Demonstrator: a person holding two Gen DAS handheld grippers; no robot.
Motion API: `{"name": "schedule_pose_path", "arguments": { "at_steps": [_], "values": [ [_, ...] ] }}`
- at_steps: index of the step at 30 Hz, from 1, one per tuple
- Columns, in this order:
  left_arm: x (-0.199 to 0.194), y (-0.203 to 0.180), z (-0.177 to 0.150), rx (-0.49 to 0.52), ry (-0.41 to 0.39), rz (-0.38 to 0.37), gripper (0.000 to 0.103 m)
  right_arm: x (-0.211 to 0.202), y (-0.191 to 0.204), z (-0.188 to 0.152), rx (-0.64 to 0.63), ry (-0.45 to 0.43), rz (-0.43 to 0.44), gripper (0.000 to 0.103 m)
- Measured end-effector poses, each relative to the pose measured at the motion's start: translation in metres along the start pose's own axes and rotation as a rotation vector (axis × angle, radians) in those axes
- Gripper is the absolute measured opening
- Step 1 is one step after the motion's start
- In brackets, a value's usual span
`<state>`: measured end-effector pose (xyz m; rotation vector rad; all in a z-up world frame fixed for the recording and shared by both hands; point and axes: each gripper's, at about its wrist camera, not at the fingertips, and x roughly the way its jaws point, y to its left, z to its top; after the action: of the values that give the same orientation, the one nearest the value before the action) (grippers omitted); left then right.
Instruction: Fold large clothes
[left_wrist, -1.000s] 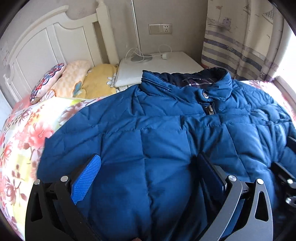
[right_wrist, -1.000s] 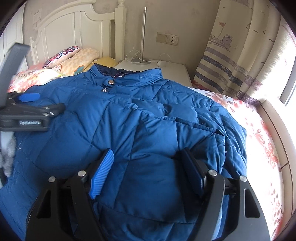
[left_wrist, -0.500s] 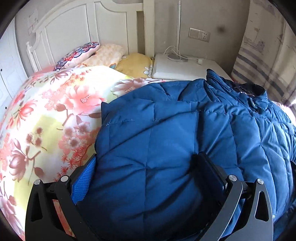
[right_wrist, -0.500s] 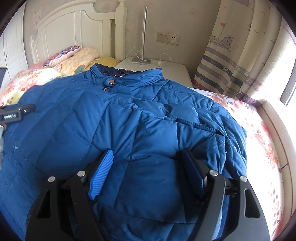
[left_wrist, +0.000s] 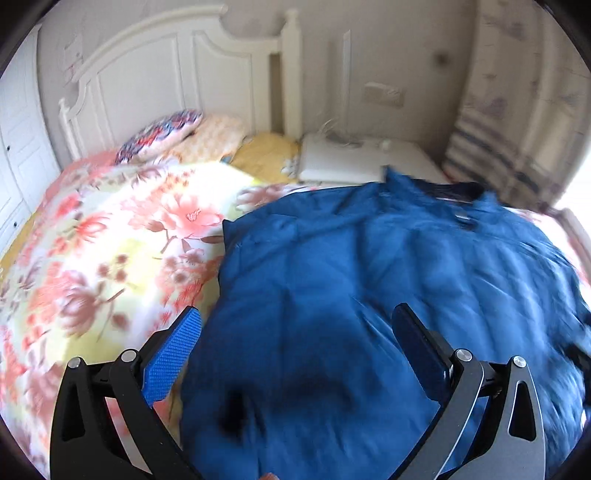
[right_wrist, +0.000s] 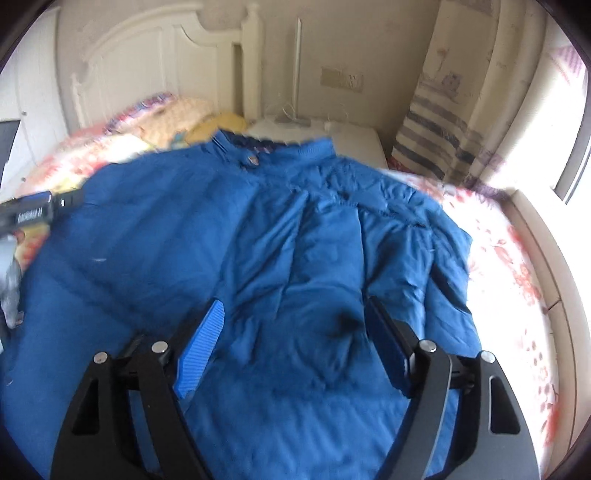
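While both views are smeared by motion blur, the main things can be counted:

Left gripper (left_wrist: 295, 332): one; its two fingers stand spread wide, with nothing between them but the cloth below. The left finger carries a ribbed blue pad (left_wrist: 173, 354) over the jacket's edge; the right finger is over the jacket.

Right gripper (right_wrist: 293, 325): one; jaws also spread wide, pinching nothing, both fingers over the jacket's lower half.

Jacket (right_wrist: 229, 236): one, blue and quilted, lying spread on the bed directly under and ahead of both tools, collar at the far end. One snap button (right_wrist: 253, 160) shows at the collar.

Left tool seen from the right (right_wrist: 40, 208): a black body at the far left edge of the right view, beside the jacket's left side. It bears white lettering, too blurred to read.

Bedcover (left_wrist: 103, 251): one, floral in pink and yellow, left of the left tool and beyond it.

Pillows (left_wrist: 162, 129): three cushions stacked at the far end, one patterned red and blue, one peach, one yellow.

Headboard (left_wrist: 155, 77): one, white, panelled, behind the pillows.

Nightstand (left_wrist: 354, 162): one, white, beyond the collar, with cables on top.

Wall socket (right_wrist: 341, 78): one plate, no readable marking.

Curtain (right_wrist: 439, 122): one, striped, far right.
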<state>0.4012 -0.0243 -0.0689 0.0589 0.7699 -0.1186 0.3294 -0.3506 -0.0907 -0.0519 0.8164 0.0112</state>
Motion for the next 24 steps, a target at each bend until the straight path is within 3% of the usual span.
{"name": "schedule_pose_path", "arguments": {
  "at_steps": [4,7,11,13,15,17,19,21,23,24],
  "values": [
    [-0.053,-0.039,-0.051,0.158,0.032,-0.006,0.099,-0.030,0.000,-0.027,-0.012,0.023,-0.012,0.078],
    [-0.077,-0.049,-0.090,0.201,0.052,-0.048,0.099,-0.051,0.004,-0.053,-0.026,0.033,0.035,0.079],
    [-0.060,-0.049,-0.136,0.223,0.144,-0.001,0.099,-0.037,0.018,-0.088,-0.106,0.150,0.038,0.079],
    [-0.057,-0.041,-0.138,0.179,0.141,-0.038,0.099,-0.037,0.020,-0.100,-0.093,0.134,0.032,0.080],
    [-0.065,-0.037,-0.137,0.163,0.141,0.028,0.099,-0.052,0.020,-0.105,-0.072,0.137,0.010,0.080],
    [-0.089,-0.038,-0.144,0.167,0.104,0.022,0.099,-0.078,0.026,-0.112,-0.082,0.091,0.045,0.080],
    [-0.112,-0.042,-0.157,0.207,0.075,0.013,0.099,-0.110,0.036,-0.124,-0.129,0.029,0.117,0.080],
    [-0.126,-0.046,-0.179,0.250,0.060,0.053,0.099,-0.123,0.050,-0.146,-0.197,0.029,0.148,0.081],
    [-0.127,-0.045,-0.201,0.264,0.087,0.068,0.099,-0.118,0.064,-0.173,-0.295,0.083,0.123,0.081],
    [-0.129,-0.042,-0.208,0.245,0.079,0.061,0.099,-0.119,0.064,-0.187,-0.295,0.038,0.104,0.081]
  ]
}}
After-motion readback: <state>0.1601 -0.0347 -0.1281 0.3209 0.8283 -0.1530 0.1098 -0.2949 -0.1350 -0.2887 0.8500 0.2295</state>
